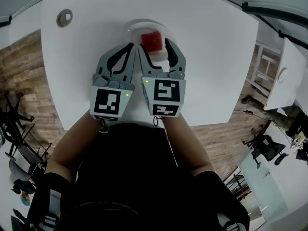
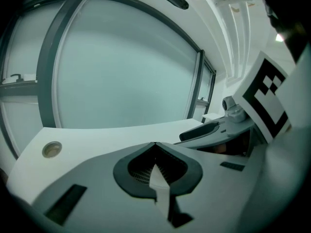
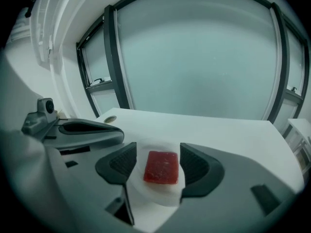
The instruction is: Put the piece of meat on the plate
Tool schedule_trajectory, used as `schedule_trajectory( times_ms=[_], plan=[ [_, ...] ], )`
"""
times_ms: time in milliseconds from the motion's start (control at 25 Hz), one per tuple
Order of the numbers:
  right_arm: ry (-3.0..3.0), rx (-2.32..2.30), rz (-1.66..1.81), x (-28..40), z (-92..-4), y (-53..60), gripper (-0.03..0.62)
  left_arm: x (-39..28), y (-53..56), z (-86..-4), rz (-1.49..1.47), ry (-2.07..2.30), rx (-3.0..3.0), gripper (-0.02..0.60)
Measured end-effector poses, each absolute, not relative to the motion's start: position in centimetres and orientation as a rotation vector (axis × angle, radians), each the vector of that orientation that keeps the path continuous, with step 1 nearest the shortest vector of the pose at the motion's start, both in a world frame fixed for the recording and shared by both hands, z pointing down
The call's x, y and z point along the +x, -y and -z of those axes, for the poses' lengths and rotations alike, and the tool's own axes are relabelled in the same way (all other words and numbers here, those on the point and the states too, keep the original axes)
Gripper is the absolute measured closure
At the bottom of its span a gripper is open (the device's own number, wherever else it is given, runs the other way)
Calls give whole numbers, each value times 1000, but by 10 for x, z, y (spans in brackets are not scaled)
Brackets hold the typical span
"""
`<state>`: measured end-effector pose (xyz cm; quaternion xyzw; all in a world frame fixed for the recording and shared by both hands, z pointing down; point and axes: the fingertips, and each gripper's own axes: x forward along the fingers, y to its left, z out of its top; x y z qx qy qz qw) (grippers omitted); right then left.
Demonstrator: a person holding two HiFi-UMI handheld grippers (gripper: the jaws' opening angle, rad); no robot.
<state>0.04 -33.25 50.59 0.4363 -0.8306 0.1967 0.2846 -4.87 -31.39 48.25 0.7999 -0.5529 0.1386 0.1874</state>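
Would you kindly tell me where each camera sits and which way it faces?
Head view: on the head, looking steeply down at table, forearms, left gripper, right gripper.
Left gripper view: rides that gripper, facing along shut jaws toward a window.
Right gripper view: rides that gripper, facing past open jaws at meat on a plate.
Head and right gripper views share the meat.

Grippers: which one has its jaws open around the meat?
The right gripper: its jaws stand apart either side of the meat on the plate. The left gripper is shut on nothing.
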Motion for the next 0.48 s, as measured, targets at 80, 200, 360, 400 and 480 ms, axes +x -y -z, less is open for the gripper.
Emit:
schedule_trajectory(
  times_ms=[80, 200, 360, 400, 480],
  plan=[
    [2240, 1198, -502, 2, -495, 331, 370, -48, 311, -473, -379, 1566, 2269, 578],
    [2260, 1233, -477, 6, -479, 324, 402, -48, 303, -457, -361, 1578, 2292, 578],
    [2271, 1276, -431, 13, -457, 310, 473, -46, 289, -437, -338, 1601, 2309, 578],
    [2275, 1287, -420, 15, -453, 306, 489, -46, 286, -433, -330, 1606, 2318, 578],
    [2285, 1310, -405, 18, -444, 297, 522, -45, 279, -425, -322, 1615, 2337, 578]
  ],
)
